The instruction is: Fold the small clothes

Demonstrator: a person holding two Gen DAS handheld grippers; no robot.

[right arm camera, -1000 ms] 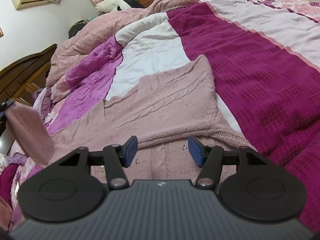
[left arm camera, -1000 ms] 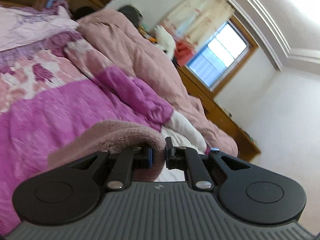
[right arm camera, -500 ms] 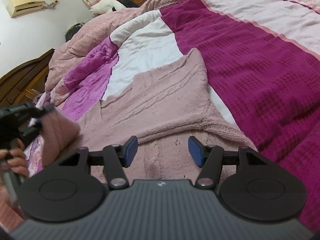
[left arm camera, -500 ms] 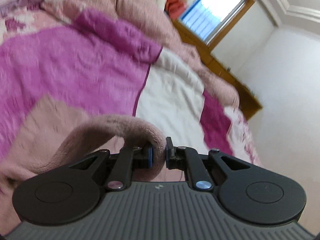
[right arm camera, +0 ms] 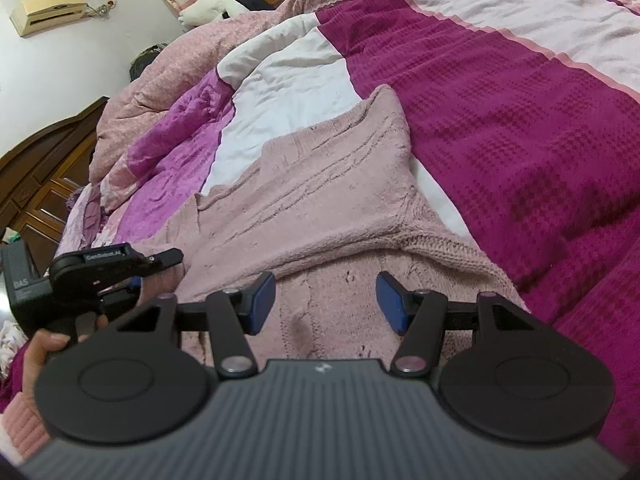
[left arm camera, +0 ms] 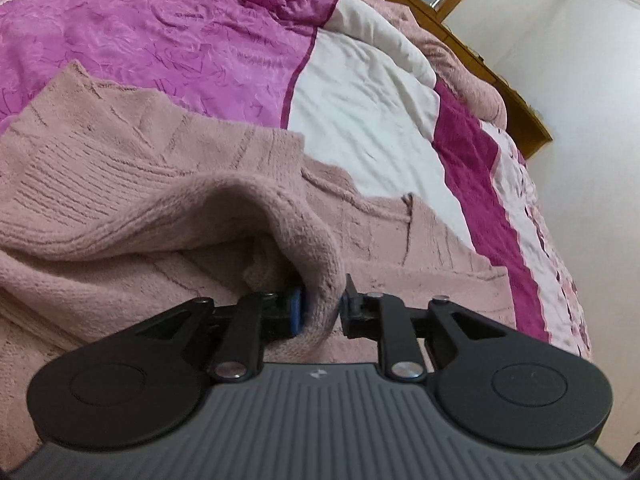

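Left gripper (left arm camera: 320, 312) jaws opening, narrow gap, pink sweater sleeve (left arm camera: 316, 280) fold between the pads, left pad looks just off the knit. Right gripper (right arm camera: 326, 300) jaws apart at mid width, nothing between, hovering over near hem. Pink sweater (right arm camera: 320, 200) lies flat on the bedspread (right arm camera: 500, 100), purple and white patches far left. Hand (right arm camera: 48, 344) grips the left tool's handle, near left.
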